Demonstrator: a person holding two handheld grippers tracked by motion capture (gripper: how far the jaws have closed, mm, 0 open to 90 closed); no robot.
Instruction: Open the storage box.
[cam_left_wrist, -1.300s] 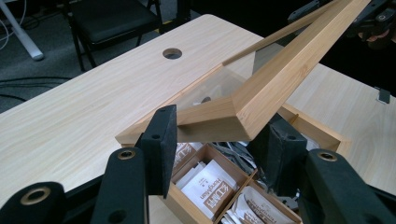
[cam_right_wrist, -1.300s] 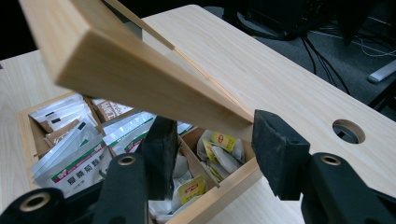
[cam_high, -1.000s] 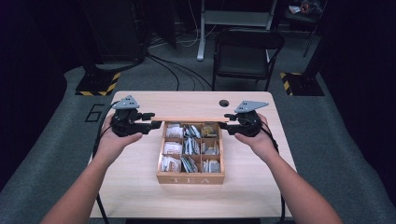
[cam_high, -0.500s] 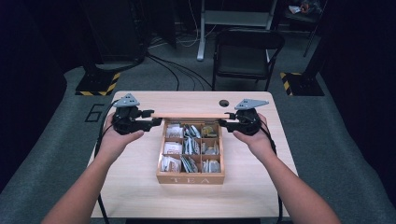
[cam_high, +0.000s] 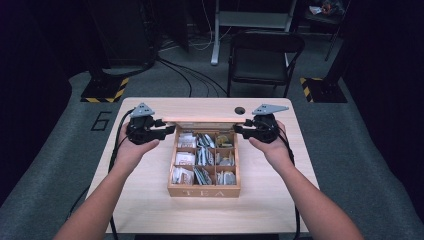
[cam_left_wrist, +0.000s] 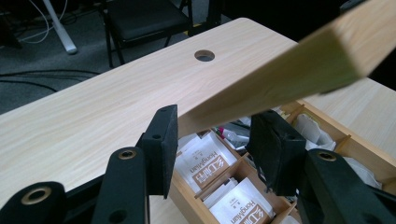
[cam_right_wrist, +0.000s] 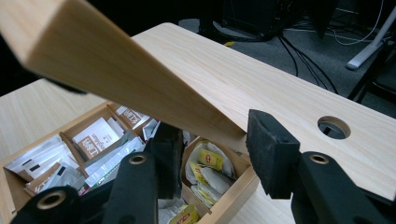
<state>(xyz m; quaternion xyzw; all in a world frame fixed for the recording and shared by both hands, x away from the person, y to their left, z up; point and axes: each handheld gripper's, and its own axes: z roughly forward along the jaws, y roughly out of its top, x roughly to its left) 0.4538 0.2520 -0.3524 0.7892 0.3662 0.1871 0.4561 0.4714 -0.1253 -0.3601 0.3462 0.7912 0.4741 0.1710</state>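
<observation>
A wooden tea box (cam_high: 204, 191) stands open on the table, its compartments full of tea bags (cam_high: 202, 155). Its lid (cam_high: 205, 120) is raised along the box's far side. My left gripper (cam_high: 170, 129) is at the lid's left end and my right gripper (cam_high: 237, 130) at its right end. In the left gripper view the lid (cam_left_wrist: 280, 70) runs between the pads of the left gripper (cam_left_wrist: 217, 135); those jaws have just been closing on it. In the right gripper view the lid's near corner (cam_right_wrist: 224, 126) sits between the pads of the right gripper (cam_right_wrist: 210, 140).
The light wooden table (cam_high: 150, 200) has a round cable hole (cam_high: 240, 110) behind the box. A black chair (cam_high: 262, 55) stands beyond the far edge, with cables on the floor. Bare tabletop lies to the left and right of the box.
The left gripper has shifted slightly inward toward the lid's end. The right hand and the box have stayed where they were.
</observation>
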